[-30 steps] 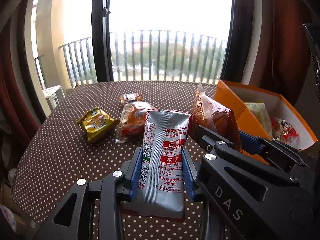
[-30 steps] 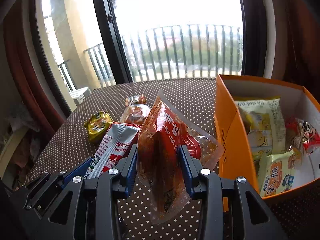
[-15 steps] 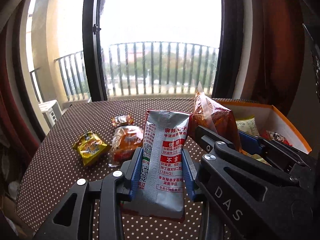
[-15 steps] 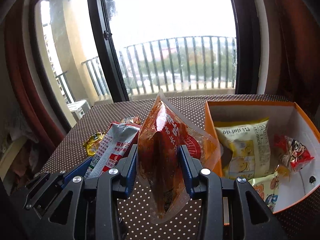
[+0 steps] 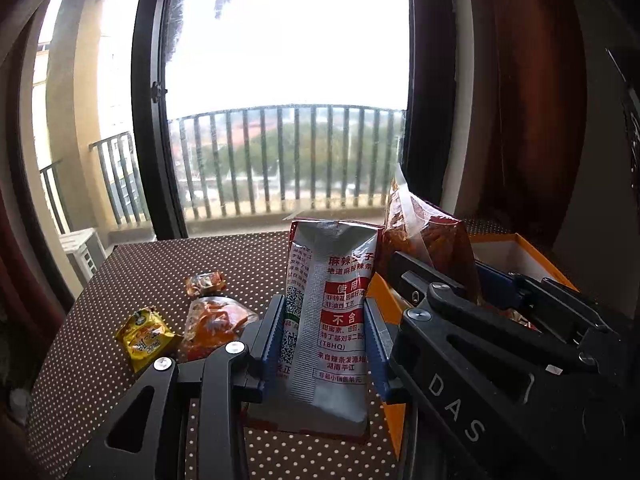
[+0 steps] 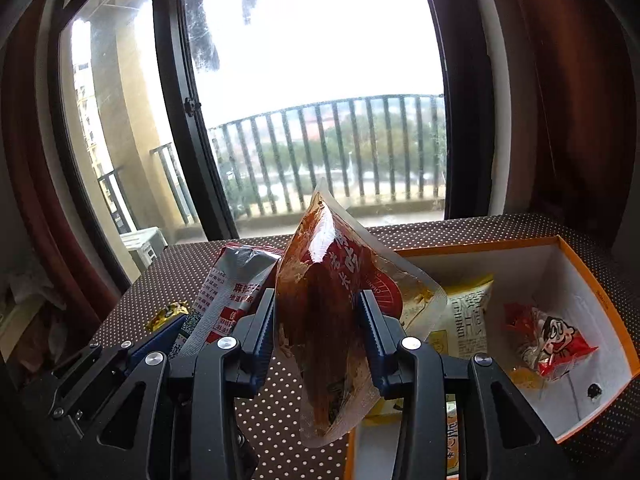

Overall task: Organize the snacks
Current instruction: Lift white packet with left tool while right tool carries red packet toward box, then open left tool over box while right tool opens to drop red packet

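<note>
My left gripper (image 5: 325, 344) is shut on a silver and red snack packet (image 5: 332, 300), held upright above the table. My right gripper (image 6: 318, 340) is shut on a clear pouch of red-brown snack (image 6: 324, 308), held above the near left corner of the orange box (image 6: 480, 245). The box holds a yellow-white packet (image 6: 468, 312) and a red cartoon packet (image 6: 552, 344). In the left wrist view the right gripper (image 5: 480, 320) sits just to the right, with its pouch (image 5: 424, 240). The silver packet also shows in the right wrist view (image 6: 228, 292).
On the dotted brown table (image 5: 100, 352) lie a yellow packet (image 5: 144, 338), an orange-red packet (image 5: 216, 322) and a small orange packet (image 5: 204, 282). A window with balcony railing stands behind the table. Dark red curtains hang at both sides.
Both grippers have risen and moved forward and right with their packets still held. The right gripper's pouch now hangs over the box's near corner.
</note>
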Action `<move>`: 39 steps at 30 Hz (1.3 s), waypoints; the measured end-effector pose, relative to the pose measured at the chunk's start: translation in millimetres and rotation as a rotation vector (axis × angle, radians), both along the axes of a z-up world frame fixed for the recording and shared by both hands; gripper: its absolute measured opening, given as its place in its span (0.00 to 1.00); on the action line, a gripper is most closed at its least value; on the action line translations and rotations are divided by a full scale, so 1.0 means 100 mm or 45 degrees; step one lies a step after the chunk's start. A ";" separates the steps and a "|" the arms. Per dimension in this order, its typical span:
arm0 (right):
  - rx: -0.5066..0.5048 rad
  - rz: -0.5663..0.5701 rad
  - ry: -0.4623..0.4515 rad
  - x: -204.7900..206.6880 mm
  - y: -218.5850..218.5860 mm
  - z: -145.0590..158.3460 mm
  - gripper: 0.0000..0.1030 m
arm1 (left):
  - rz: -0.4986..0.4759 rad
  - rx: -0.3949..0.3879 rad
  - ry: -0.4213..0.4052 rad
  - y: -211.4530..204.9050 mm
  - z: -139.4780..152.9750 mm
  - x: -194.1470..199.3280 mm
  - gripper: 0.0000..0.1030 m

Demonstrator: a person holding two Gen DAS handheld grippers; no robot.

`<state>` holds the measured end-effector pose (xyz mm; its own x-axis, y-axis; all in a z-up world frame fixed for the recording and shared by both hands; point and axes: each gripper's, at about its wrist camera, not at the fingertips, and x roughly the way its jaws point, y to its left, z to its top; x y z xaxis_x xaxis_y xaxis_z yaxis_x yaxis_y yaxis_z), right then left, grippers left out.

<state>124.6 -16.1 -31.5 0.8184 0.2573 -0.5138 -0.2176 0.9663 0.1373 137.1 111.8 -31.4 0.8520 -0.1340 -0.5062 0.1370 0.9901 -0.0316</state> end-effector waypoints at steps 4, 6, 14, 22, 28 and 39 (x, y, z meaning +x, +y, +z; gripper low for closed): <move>0.004 -0.040 -0.011 0.03 -0.18 0.03 0.42 | -0.041 -0.005 -0.004 -0.14 0.01 0.08 0.36; 0.005 -0.062 -0.012 0.06 -0.26 0.03 0.42 | -0.063 -0.006 -0.004 -0.22 0.01 0.11 0.36; 0.000 -0.147 -0.010 0.08 -0.60 0.02 0.42 | -0.150 -0.016 0.007 -0.53 -0.02 0.29 0.36; -0.010 -0.243 0.015 0.12 -0.97 -0.03 0.42 | -0.247 -0.023 0.049 -0.85 -0.15 0.41 0.37; 0.004 -0.303 0.054 0.16 -1.22 -0.12 0.42 | -0.306 0.003 0.095 -1.03 -0.26 0.51 0.37; 0.025 -0.350 0.137 0.21 -1.49 -0.33 0.41 | -0.376 0.069 0.231 -1.31 -0.47 0.57 0.74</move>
<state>145.4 -164.8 -65.0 0.7997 0.0444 -0.5987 0.0686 0.9840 0.1647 194.6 -18.8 -78.2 0.6760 -0.3303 -0.6588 0.4149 0.9094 -0.0301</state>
